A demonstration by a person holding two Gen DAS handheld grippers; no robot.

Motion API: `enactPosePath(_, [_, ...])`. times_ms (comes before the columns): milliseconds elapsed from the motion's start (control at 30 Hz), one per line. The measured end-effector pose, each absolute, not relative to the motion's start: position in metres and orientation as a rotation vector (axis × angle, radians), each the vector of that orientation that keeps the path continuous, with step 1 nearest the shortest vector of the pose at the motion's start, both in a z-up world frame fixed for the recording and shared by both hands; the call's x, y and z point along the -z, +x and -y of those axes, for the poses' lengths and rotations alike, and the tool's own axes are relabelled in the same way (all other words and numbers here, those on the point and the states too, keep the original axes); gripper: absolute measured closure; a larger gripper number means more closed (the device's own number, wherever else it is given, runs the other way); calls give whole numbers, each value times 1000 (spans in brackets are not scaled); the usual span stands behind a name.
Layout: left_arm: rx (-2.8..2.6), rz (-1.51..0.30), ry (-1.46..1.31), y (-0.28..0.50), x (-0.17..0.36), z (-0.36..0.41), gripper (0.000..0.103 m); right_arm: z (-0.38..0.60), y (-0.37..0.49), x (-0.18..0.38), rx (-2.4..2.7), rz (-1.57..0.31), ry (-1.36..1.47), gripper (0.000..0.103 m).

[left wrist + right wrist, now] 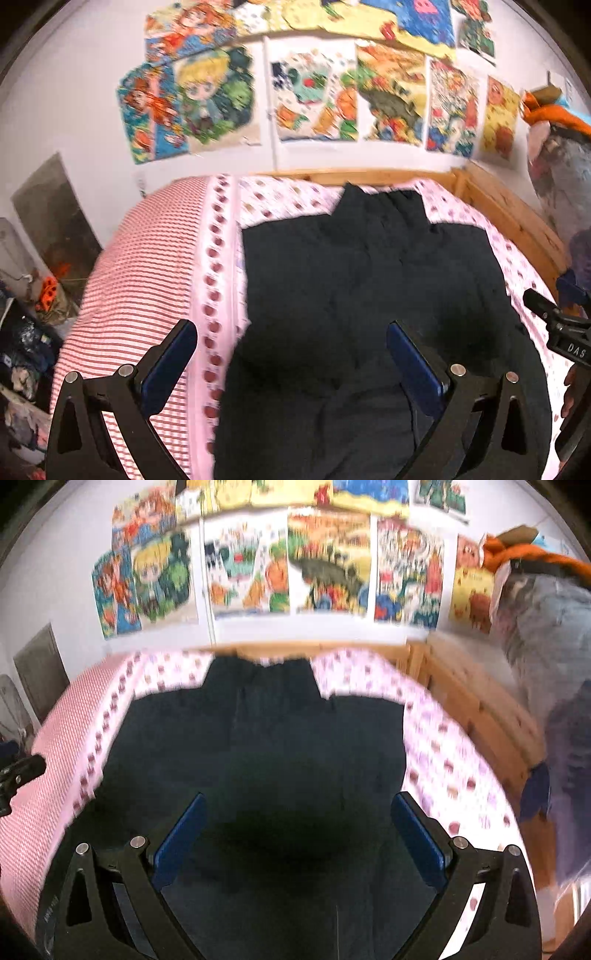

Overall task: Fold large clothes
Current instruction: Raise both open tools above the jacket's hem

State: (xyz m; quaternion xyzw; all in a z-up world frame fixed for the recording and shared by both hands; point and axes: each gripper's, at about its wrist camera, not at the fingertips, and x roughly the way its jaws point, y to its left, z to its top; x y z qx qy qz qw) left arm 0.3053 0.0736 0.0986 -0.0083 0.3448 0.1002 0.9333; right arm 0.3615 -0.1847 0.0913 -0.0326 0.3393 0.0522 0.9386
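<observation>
I see a dark garment (369, 295) spread flat on the bed (288, 199), over the pink spotted sheet. My left gripper (291, 354) and right gripper (299, 827) both hover above it, jaws wide apart, holding nothing. A striped pillow (147, 266) lies left of it; posters (314, 96) cover the wall behind.

A large dark garment (369, 280), black or very dark navy, lies spread flat on the bed (155, 266). Its body covers most of the middle of the bed and runs down toward the near edge. A narrower part at its far end reaches almost to the far edge. The cloth shows soft wrinkles; details are blurred.
</observation>
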Motion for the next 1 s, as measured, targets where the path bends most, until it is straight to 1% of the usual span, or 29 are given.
enactPosePath(133, [-235, -659, -82, 299, -119, -88, 0, 191, 351, -120, -101, -606, -11, 5])
enactPosePath(200, [-244, -659, -117, 301, -123, -89, 0, 196, 349, -128, -84, -613, 3, 5])
enactPosePath(300, [-245, -636, -169, 308, -132, -85, 0, 204, 343, -141, -87, -569, 27, 5])
enactPosePath(467, [-238, -596, -162, 339, -137, -75, 0, 208, 365, -145, -84, -535, 40, 5])
enactPosePath(667, [-212, -601, -165, 402, -125, -67, 0, 201, 425, -131, -45, -533, 74, 5])
enactPosePath(900, [-186, -585, -137, 464, -104, -61, 0, 186, 480, -96, -69, -509, 55, 5])
enactPosePath(1000, [-187, -587, -148, 492, -92, -60, 0, 185, 507, -79, -86, -531, 80, 5])
